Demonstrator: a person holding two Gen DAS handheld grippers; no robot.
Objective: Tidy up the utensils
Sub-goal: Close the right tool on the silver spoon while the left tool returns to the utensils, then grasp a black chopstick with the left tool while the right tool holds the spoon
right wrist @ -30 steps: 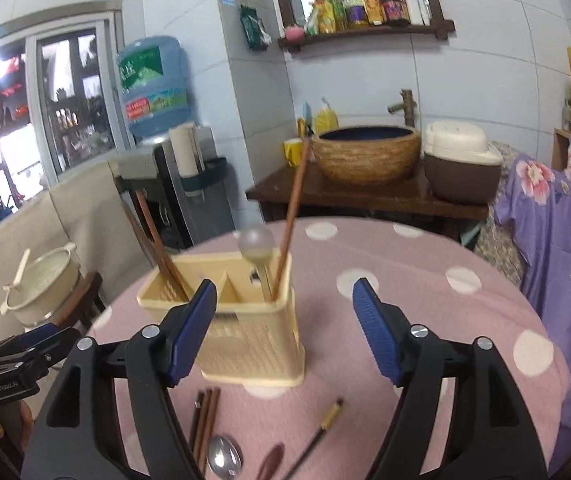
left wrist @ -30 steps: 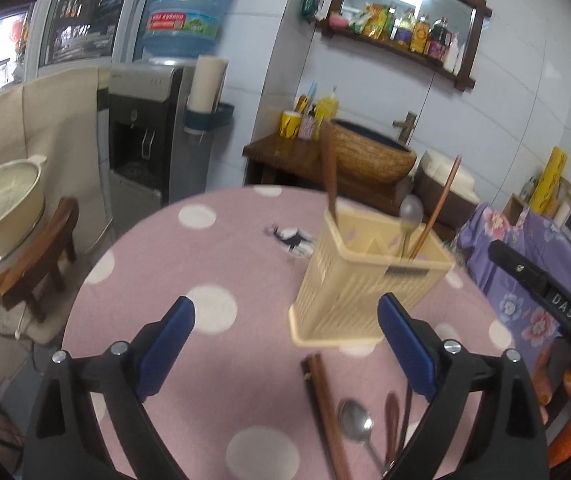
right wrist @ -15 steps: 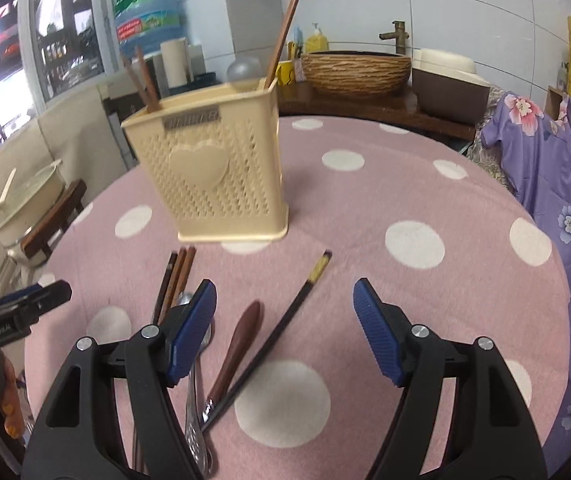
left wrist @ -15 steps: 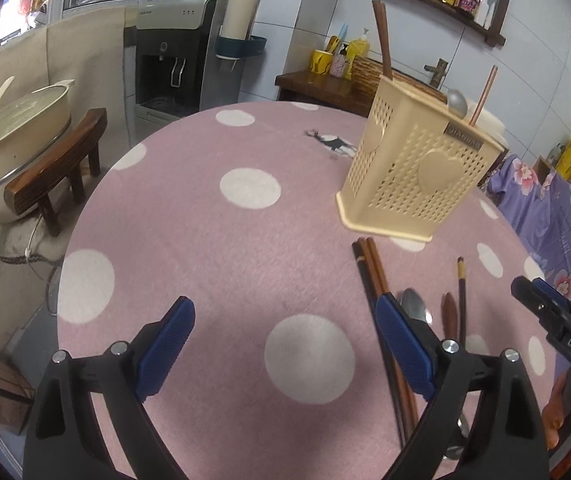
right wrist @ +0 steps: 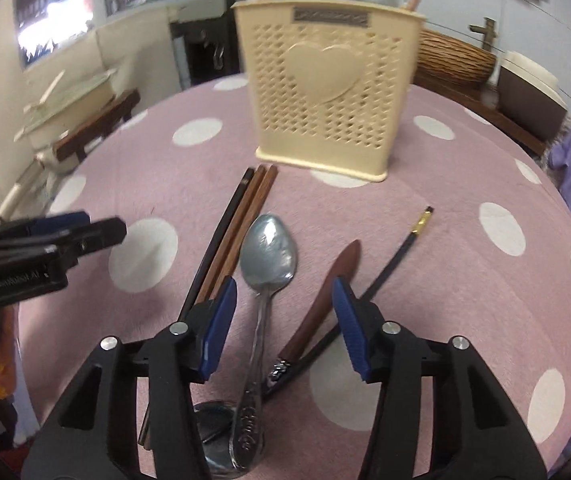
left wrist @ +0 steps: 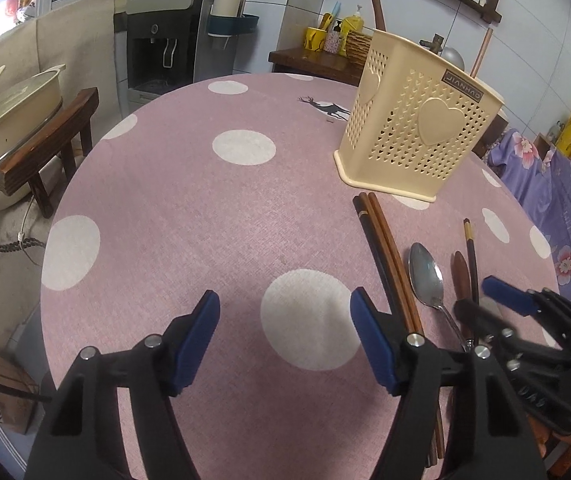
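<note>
Both grippers lowered toward tablecloth, jaws just narrowed yet spread: my right gripper straddles steel spoon unpinched, left gripper over bare cloth.

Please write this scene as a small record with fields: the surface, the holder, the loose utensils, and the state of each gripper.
surface: round table, pink cloth with white dots
holder: cream caddy, upright, utensils already inside
loose utensils: metal spoon, chopsticks, brown-handled utensil, dark chopstick
left gripper: open, over bare cloth, jaws just closing
right gripper: open, spoon handle between jaws, untouched, jaws just closing
</note>
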